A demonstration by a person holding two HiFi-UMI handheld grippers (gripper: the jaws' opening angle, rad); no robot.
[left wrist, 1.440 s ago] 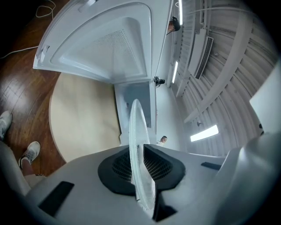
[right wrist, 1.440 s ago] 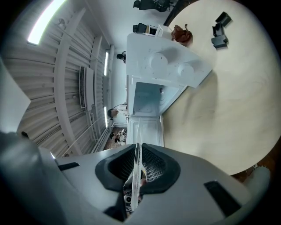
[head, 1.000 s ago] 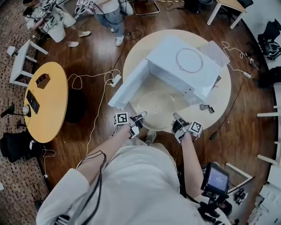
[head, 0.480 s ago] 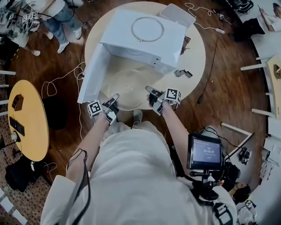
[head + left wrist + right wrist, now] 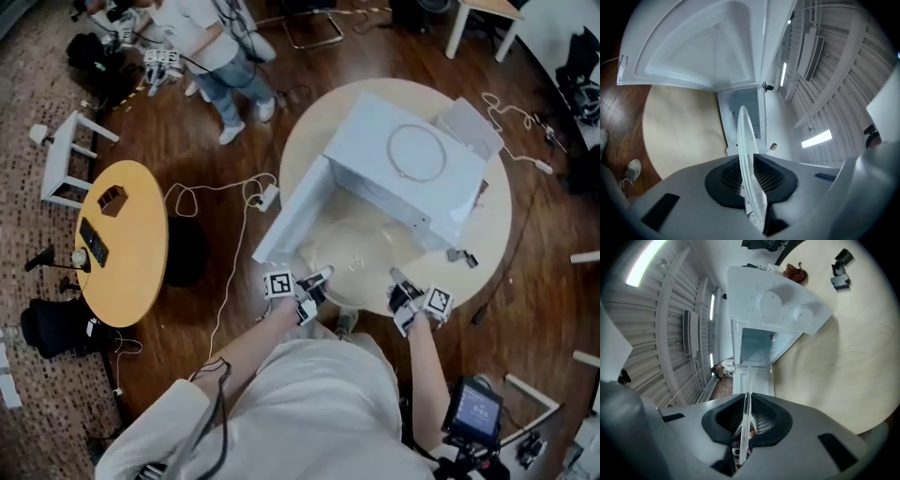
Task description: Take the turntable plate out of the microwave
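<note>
Below, the microwave (image 5: pixel 367 141) sits on a round pale table (image 5: pixel 494 225) over wooden floor (image 5: pixel 187 122).

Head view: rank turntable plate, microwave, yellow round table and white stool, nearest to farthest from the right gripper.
1. turntable plate, held in the right gripper
2. microwave, just beyond
3. yellow round table, far left
4. white stool, farthest, upper left

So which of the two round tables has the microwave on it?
The larger pale table on the right; the smaller yellow table on the left holds only small dark items.
</note>
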